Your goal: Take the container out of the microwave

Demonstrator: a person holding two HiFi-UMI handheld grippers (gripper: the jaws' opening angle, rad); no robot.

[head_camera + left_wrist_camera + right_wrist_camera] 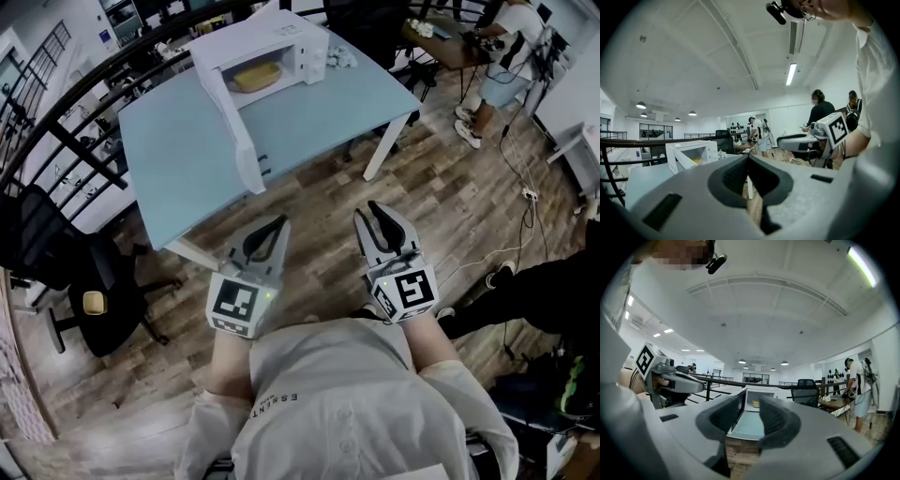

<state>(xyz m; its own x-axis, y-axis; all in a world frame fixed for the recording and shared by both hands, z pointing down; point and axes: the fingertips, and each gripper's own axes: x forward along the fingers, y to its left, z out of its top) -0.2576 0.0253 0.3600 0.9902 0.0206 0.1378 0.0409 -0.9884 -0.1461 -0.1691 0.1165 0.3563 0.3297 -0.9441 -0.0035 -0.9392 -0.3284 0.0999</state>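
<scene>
Microwave (267, 45) on pale-blue table (183, 145), wooden floor (450, 202) all around.
</scene>
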